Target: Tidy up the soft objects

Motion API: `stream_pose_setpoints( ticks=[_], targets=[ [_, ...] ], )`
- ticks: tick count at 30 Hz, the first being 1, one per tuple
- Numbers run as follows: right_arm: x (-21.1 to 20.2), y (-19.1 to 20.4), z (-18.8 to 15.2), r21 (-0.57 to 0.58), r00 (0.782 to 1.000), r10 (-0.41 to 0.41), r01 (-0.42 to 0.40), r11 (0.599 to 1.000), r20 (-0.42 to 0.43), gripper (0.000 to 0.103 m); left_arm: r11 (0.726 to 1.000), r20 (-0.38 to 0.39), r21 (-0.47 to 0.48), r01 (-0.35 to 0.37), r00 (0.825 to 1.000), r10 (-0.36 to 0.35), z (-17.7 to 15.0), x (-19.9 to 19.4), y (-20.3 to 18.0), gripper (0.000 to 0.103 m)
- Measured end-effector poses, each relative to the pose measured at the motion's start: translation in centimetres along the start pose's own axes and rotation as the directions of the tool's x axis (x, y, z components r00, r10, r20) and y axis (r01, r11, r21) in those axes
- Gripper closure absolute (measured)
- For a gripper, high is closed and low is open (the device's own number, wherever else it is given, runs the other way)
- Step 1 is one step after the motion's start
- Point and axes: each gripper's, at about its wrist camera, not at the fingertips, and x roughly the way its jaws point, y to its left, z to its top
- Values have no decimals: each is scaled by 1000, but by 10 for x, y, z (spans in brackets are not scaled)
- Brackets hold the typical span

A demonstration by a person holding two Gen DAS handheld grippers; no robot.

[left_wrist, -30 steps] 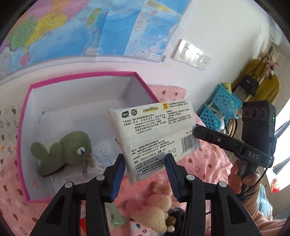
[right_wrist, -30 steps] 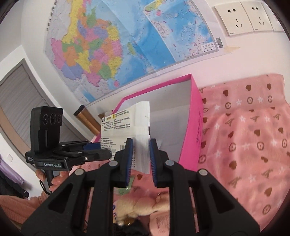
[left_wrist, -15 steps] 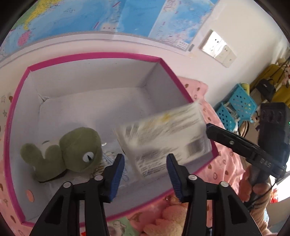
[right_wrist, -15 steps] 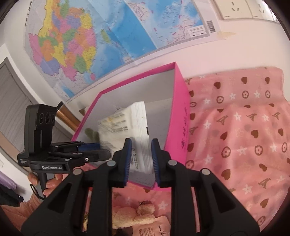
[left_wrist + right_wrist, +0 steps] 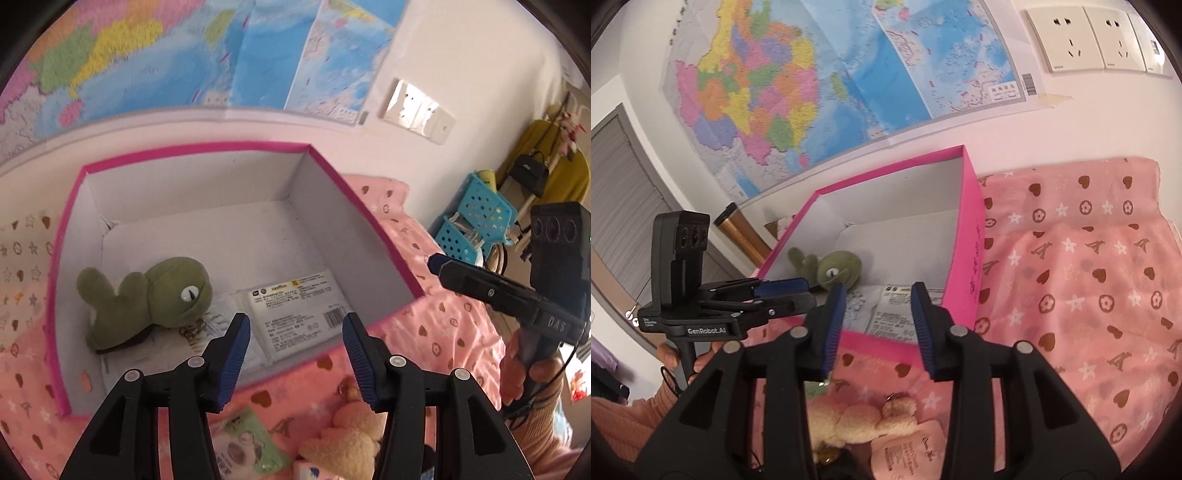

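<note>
Box (image 5: 376, 236) rear free; frog (image 5: 155, 295), pack (image 5: 295, 314) crowd front.

Bright, even daylight; soft shadows; strong fisheye bending; dark vignetted corners.

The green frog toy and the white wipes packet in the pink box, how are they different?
The green frog toy is plump, fuzzy and rounded; the white wipes packet is flat, smooth and rectangular. The frog toy is plain green with one white eye showing; the packet carries printed text and a barcode. Both lie on the floor of the pink box, near its front wall.
</note>
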Motion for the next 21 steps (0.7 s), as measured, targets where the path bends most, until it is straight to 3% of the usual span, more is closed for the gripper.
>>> stream_pose_setpoints(
  ticks=[2,12,21],
  targets=[
    [-9,5,-4,-7,1000,19,-19,1000,9,59,1000,18,17,9,1000,-10,-5,-10,-5,42],
    [-35,18,-28,-14,998,65,-65,998,4,51,999,45,25,39,998,-40,-40,-42,-6,41],
    [-11,6,-69,44,989,57,-52,998,-135,46,996,-30,0,88,996,-88,-80,-33,-8,41]
  ],
)
